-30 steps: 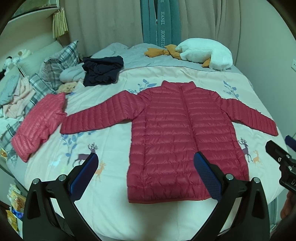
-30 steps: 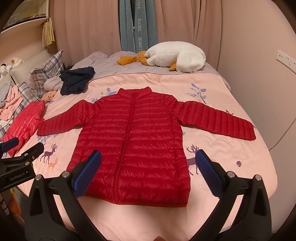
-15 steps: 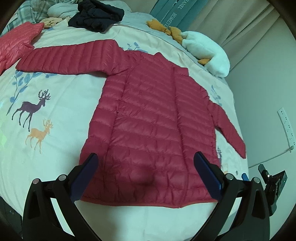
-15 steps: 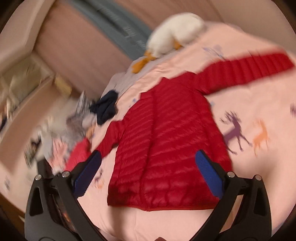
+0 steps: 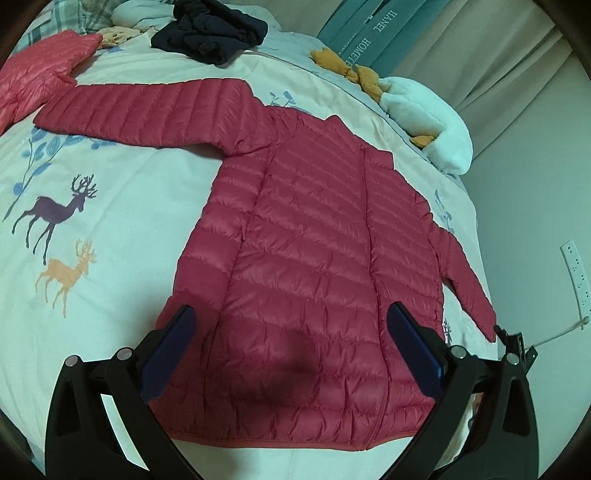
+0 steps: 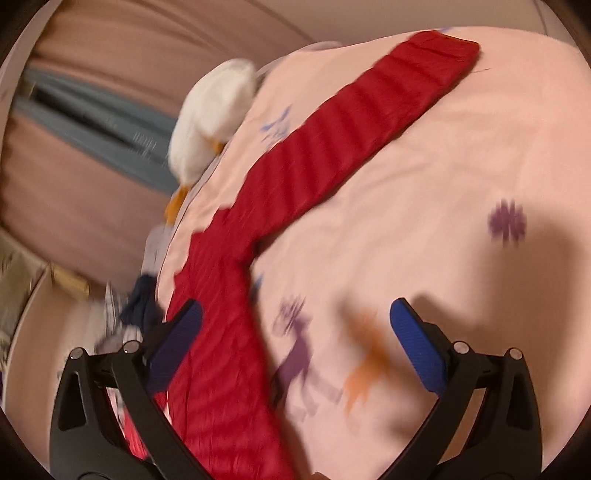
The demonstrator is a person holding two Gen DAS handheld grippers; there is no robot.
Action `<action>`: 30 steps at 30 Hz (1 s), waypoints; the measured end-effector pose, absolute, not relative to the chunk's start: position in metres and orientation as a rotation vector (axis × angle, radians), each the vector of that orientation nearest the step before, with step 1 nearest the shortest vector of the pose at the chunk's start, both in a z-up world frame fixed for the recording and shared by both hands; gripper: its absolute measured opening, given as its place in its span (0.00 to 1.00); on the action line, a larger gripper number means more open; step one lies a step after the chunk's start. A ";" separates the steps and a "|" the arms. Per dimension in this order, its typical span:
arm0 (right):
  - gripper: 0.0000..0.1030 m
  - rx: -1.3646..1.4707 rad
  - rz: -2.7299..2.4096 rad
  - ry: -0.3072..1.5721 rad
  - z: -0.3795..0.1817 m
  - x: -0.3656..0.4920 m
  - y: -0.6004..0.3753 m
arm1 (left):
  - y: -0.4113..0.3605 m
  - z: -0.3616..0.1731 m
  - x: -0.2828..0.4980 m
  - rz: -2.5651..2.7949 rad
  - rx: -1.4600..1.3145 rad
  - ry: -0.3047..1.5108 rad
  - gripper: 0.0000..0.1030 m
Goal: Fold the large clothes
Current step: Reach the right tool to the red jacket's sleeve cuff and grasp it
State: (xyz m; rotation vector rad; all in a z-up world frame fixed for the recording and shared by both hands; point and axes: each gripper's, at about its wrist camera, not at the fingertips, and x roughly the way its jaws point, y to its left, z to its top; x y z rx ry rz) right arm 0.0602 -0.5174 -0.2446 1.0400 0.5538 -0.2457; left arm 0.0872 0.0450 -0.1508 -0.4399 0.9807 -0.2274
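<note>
Left gripper (image 5: 290, 334): hanging over the lower body of the jacket with its blue-padded jaws standing wide, holding nothing
Right gripper (image 6: 295, 328): hovering with jaws spread wide and empty; its left pad is sitting over the jacket's side, its right pad over bare bedspread; this view is motion-blurred
Red down jacket (image 5: 317, 258): lying flat and front-up on the bed, zipped, collar pointing toward the far pillows, hem nearest the left wrist camera
Left-view sleeve (image 5: 147, 110): stretching out straight toward the upper left, its cuff lying just beside the pink garment
Other sleeve (image 6: 351, 136): running diagonally up to the right across the bedspread in the right wrist view, cuff near the bed's edge
Bedspread (image 5: 92, 277): covering the bed, pale with printed deer and leaf sprigs, showing bare around the jacket
Pink quilted garment (image 5: 33, 74): lying crumpled at the far left edge of the bed
Dark navy clothing (image 5: 210, 29): lying heaped beyond the outstretched sleeve
White plush toy (image 5: 428, 122): resting near the collar end, with orange parts beside it
Wall socket (image 5: 576, 273): sitting on the wall at right, with a cable trailing below it
</note>
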 end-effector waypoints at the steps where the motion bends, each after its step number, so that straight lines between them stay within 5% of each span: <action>1: 0.98 1.041 -0.277 0.555 -0.246 0.067 -0.525 | 0.043 -0.151 0.089 -0.228 -0.436 0.983 0.99; 19: 0.98 1.161 -0.474 0.370 -0.264 0.144 -0.641 | -0.007 -0.153 0.130 -0.202 -0.343 1.012 0.99; 22: 0.75 1.136 -0.527 0.376 -0.266 0.144 -0.639 | -0.007 -0.152 0.133 -0.197 -0.341 1.007 0.99; 24: 0.46 1.147 -0.570 0.393 -0.272 0.140 -0.642 | -0.007 -0.153 0.134 -0.194 -0.341 1.008 0.99; 27: 0.18 1.183 -0.605 0.397 -0.279 0.135 -0.650 | -0.006 -0.155 0.136 -0.194 -0.343 1.020 0.99; 30: 0.07 1.191 -0.608 0.384 -0.278 0.125 -0.651 | -0.003 -0.155 0.134 -0.192 -0.340 1.018 0.99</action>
